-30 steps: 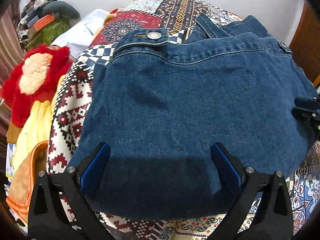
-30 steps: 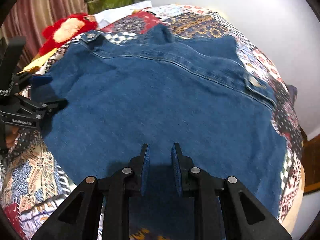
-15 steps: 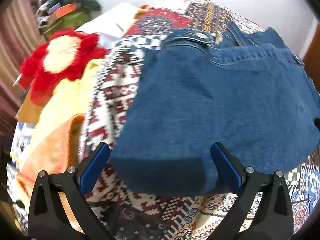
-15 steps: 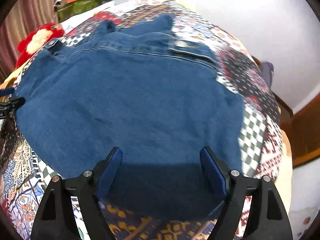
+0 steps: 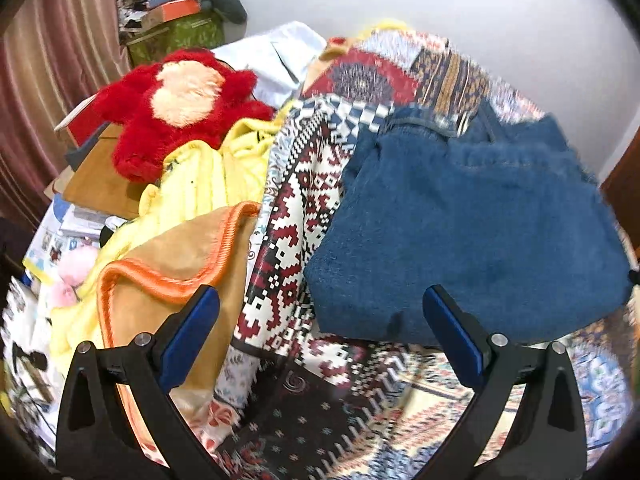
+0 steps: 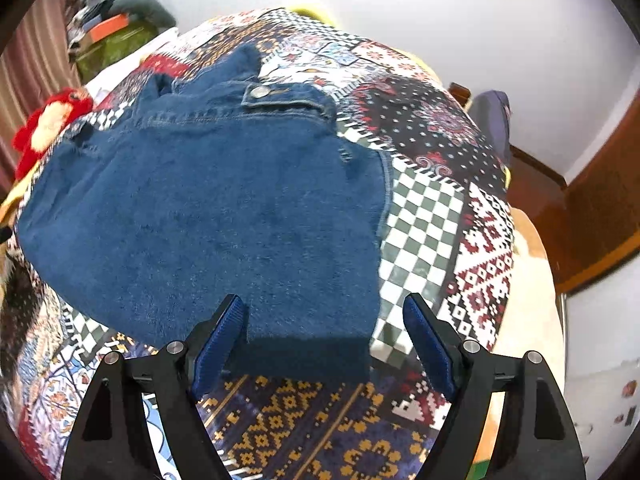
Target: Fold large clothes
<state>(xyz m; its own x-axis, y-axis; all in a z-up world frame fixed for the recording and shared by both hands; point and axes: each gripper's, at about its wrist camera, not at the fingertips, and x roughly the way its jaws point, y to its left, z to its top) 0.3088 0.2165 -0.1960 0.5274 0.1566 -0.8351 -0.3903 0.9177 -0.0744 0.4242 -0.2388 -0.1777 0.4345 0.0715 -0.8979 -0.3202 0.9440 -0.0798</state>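
Folded denim garment [image 5: 472,232] lying flat on the patterned bedspread [image 5: 304,208], at right of centre in the left wrist view and left of centre in the right wrist view. Left gripper [image 5: 320,336] spread wide, holding nothing. Right gripper [image 6: 324,340] likewise wide and empty at lower centre of frame, above the garment's near edge. Red plush toy [image 5: 180,108] at upper left.

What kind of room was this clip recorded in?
Most likely a bedroom in a home. A folded denim garment lies on a bed covered by a patchwork quilt, a red plush toy sits beside it, and a curtain hangs along one side.
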